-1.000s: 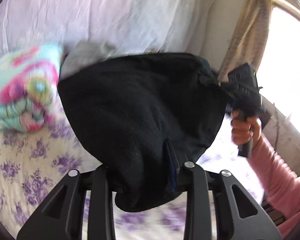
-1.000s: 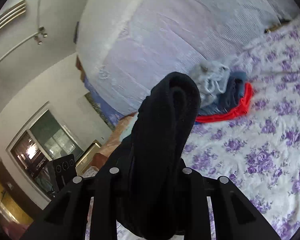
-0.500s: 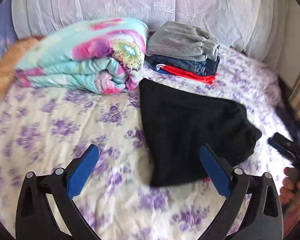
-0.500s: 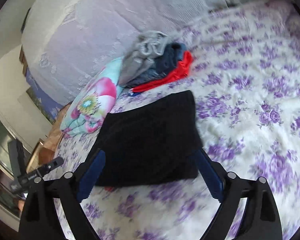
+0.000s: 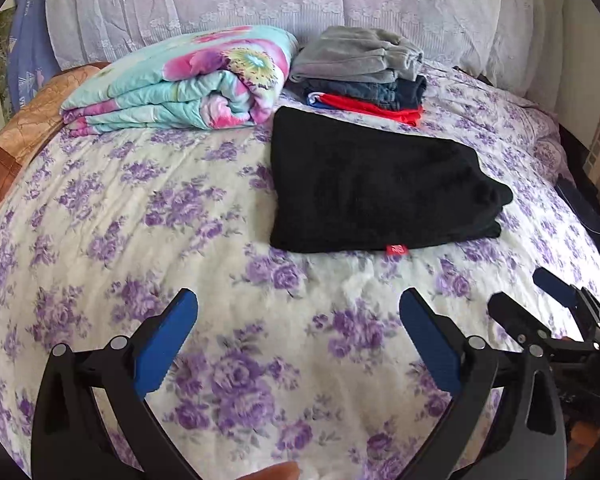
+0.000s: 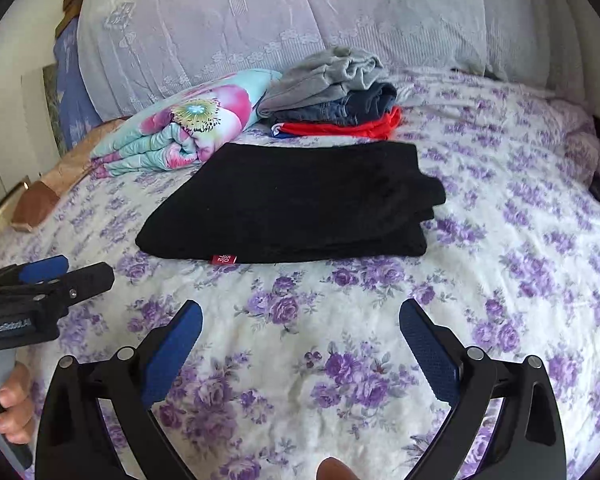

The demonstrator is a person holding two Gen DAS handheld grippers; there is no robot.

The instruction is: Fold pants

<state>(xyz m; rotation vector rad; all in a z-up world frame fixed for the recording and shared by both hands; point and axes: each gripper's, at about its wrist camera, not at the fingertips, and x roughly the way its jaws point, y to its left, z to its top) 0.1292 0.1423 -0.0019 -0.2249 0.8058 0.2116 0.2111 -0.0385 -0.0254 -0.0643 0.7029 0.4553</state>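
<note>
The black pants (image 5: 376, 192) lie folded flat on the flowered bedsheet (image 5: 180, 240), with a small red label (image 5: 396, 249) at the near edge. They also show in the right wrist view (image 6: 296, 204). My left gripper (image 5: 298, 312) is open and empty, held back from the pants' near edge. My right gripper (image 6: 300, 322) is open and empty too, also short of the pants. The right gripper shows at the right of the left wrist view (image 5: 540, 296). The left gripper shows at the left of the right wrist view (image 6: 56, 270).
A stack of folded clothes, grey (image 5: 356, 60), dark blue and red, sits just behind the pants. A rolled floral quilt (image 5: 188, 84) lies to its left. A lace-covered headboard (image 5: 260, 0) stands at the back. A brown cushion (image 5: 16, 140) lies at the far left.
One second ago both grippers were shut on the black pants in the air. They laid the pants on the bed, let go, opened and drew back toward the near edge.
</note>
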